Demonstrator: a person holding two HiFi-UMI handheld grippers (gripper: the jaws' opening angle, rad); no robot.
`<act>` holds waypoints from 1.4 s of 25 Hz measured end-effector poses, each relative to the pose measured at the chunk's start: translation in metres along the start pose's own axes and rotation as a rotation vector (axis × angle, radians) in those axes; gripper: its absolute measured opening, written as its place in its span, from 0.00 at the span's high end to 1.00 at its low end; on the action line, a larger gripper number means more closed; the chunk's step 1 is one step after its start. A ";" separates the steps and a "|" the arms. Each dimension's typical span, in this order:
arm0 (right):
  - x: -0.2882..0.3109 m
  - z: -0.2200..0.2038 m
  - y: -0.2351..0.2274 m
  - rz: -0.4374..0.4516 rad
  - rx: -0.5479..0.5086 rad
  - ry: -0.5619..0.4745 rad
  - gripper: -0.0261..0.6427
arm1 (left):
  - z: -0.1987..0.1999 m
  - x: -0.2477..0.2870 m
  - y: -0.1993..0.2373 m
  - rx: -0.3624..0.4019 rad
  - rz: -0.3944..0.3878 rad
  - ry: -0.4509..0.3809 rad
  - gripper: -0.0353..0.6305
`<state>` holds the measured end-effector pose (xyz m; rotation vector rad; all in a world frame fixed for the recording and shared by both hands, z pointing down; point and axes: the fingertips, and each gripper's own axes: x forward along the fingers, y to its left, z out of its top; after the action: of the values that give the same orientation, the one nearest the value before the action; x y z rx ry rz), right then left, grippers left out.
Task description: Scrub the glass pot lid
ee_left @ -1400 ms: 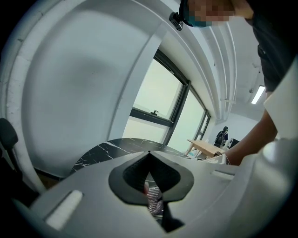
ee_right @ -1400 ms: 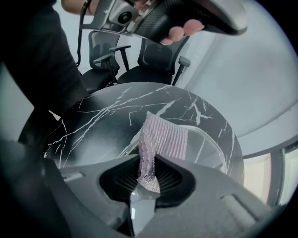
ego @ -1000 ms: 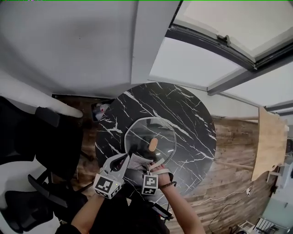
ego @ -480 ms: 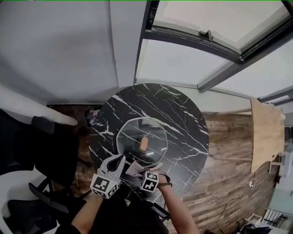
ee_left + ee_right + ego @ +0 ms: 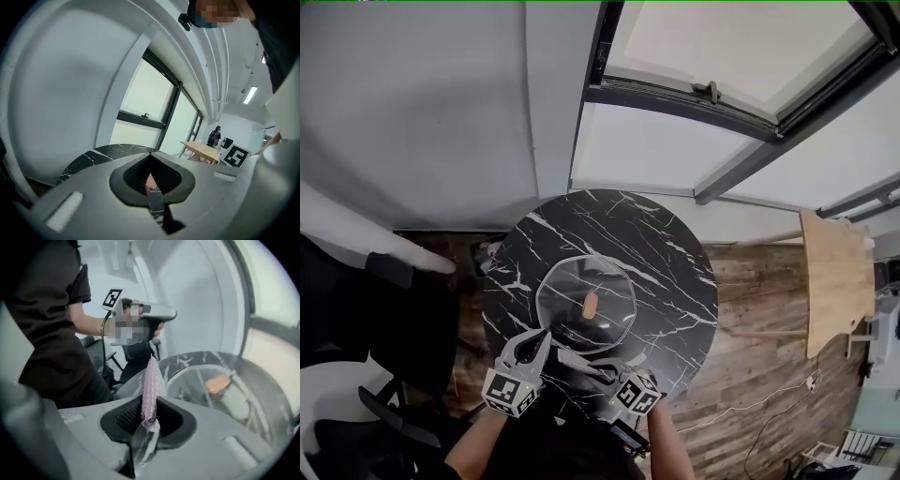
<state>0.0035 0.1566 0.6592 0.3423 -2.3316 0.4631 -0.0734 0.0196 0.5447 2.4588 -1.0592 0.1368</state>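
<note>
Pinching the lid [image 5: 572,281] at its near-left rim, the left gripper [image 5: 540,339] has its fingers closed on the edge. The glass spreads out ahead of them, and the knob [image 5: 591,305] sits straight beyond the tips. The right gripper [image 5: 149,417] clamps a pink mesh cloth [image 5: 152,378], which stands up between its pads. From those fingers the lid lies ahead and to the right, apart from the cloth, with the table [image 5: 670,253] beneath it.
</note>
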 end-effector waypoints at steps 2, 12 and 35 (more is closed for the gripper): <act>-0.010 0.010 -0.028 -0.207 -0.090 -0.027 0.85 | 0.005 -0.001 0.000 0.005 0.005 -0.021 0.94; -0.026 0.042 -0.154 -0.676 -0.285 0.088 0.85 | 0.016 -0.003 -0.005 0.017 0.022 -0.049 0.94; 0.025 -0.001 -0.153 -0.549 -0.510 0.376 0.85 | 0.011 -0.010 0.000 0.011 0.028 -0.044 0.94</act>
<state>0.0431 0.0169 0.7122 0.5629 -1.8019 -0.3088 -0.0813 0.0217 0.5322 2.4677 -1.1150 0.0986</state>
